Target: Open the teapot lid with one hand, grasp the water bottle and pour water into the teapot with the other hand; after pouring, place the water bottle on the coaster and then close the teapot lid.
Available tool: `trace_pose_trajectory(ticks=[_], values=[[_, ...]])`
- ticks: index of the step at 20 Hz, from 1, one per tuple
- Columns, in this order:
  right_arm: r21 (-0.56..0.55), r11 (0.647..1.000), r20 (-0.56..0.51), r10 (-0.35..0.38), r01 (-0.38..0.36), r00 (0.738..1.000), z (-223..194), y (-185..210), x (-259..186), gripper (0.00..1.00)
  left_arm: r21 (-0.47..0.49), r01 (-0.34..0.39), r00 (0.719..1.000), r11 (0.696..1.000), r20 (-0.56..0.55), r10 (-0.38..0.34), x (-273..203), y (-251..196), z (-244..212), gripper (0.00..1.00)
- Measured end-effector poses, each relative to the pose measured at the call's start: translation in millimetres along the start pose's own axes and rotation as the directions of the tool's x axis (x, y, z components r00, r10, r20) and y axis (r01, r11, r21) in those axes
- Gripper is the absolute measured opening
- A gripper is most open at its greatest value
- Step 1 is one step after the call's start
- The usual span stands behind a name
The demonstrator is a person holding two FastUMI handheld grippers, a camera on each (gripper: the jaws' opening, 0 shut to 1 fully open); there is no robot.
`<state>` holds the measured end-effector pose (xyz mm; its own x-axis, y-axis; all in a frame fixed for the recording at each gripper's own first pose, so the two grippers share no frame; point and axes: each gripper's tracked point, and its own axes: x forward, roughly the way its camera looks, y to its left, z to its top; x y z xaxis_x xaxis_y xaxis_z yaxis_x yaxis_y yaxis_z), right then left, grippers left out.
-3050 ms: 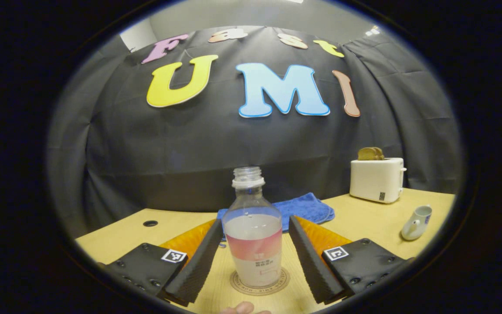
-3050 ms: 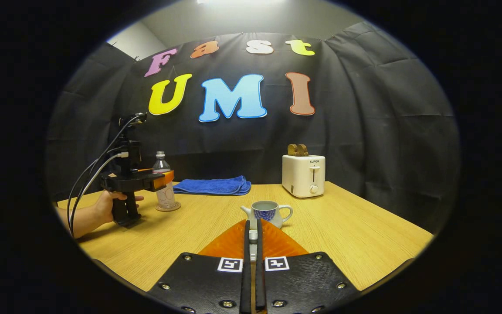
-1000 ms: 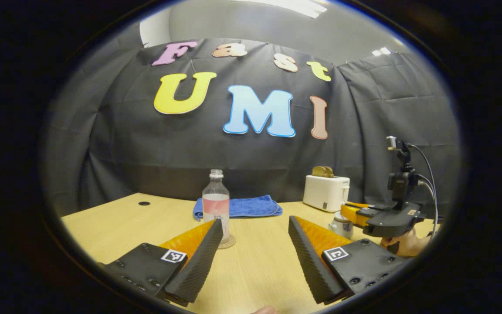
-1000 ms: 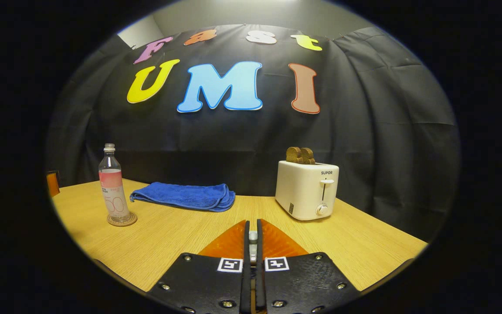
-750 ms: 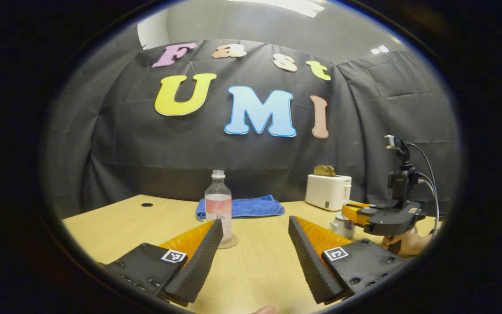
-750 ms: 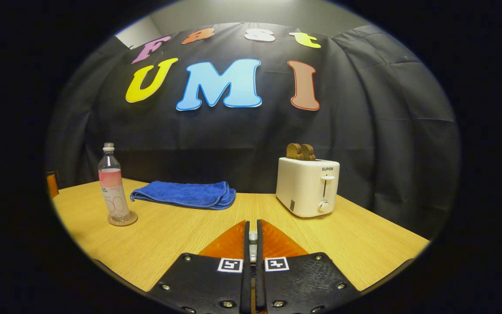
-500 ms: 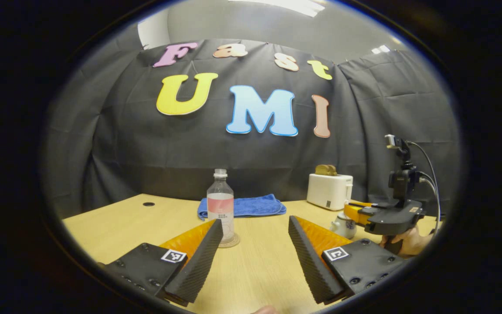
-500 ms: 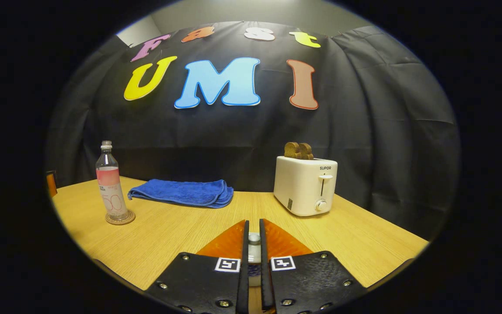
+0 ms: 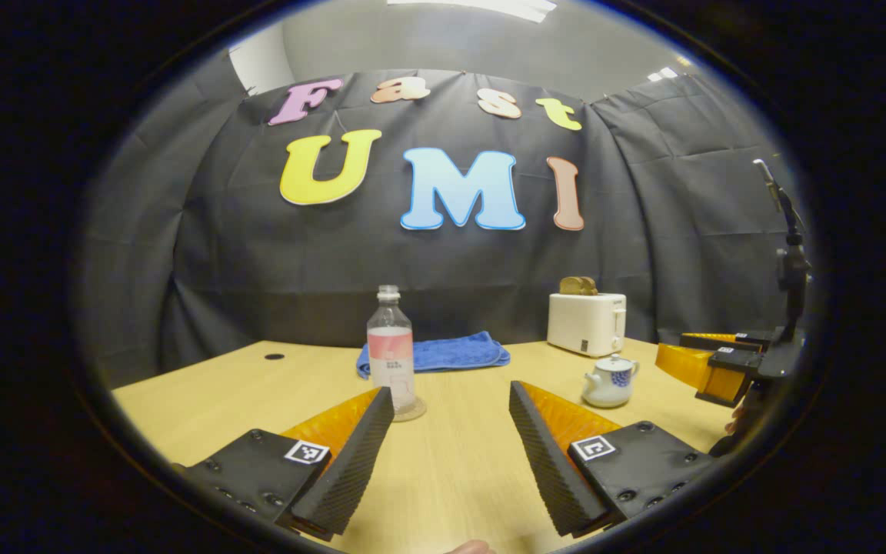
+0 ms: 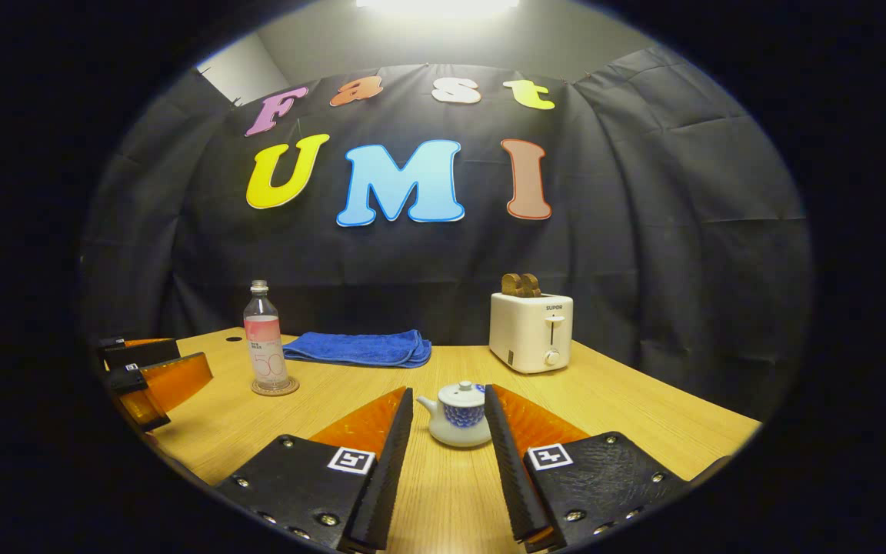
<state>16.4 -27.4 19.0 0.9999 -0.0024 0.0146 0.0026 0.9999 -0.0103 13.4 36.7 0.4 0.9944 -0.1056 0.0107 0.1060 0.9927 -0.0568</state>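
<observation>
teapot [image 10: 458, 415] | ahead of parted right tongs [image 10: 447, 412] | lid on

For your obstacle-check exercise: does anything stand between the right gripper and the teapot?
Nothing visible does. In the right gripper view the right gripper is open, and the lidded teapot sits straight ahead between its fingers on bare table. The toaster and blue towel lie farther back.

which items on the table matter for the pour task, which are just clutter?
Job:
teapot, lid on
water bottle, standing on the coaster
left gripper and right gripper, jaws open

Lying about:
toaster with toast
blue towel
</observation>
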Motion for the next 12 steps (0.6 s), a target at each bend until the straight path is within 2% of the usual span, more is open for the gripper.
trace_pose_trajectory(ticks=[2,6,9,12], values=[[0.009,1.000,-0.014,0.027,-0.027,1.000,-5.2,14.0,-9.2,0.59,-0.020,-0.010,1.000,1.000,0.004,0.011,-6.5,-10.1,-5.5,1.00],[0.010,0.998,-0.034,0.055,-0.054,0.998,-17.1,32.9,-17.4,0.61,0.010,-0.041,0.999,0.999,0.012,0.041,-15.3,-14.7,-5.6,1.00],[0.007,1.000,-0.008,0.022,-0.022,1.000,-17.8,35.8,-18.5,0.63,0.059,-0.087,0.996,0.994,-0.003,0.088,-16.6,-16.2,-11.6,1.00],[0.009,1.000,-0.013,-0.005,0.005,1.000,-17.9,35.6,-17.6,0.65,0.054,-0.109,0.994,0.993,0.001,0.109,-19.2,-16.5,-10.6,1.00]])
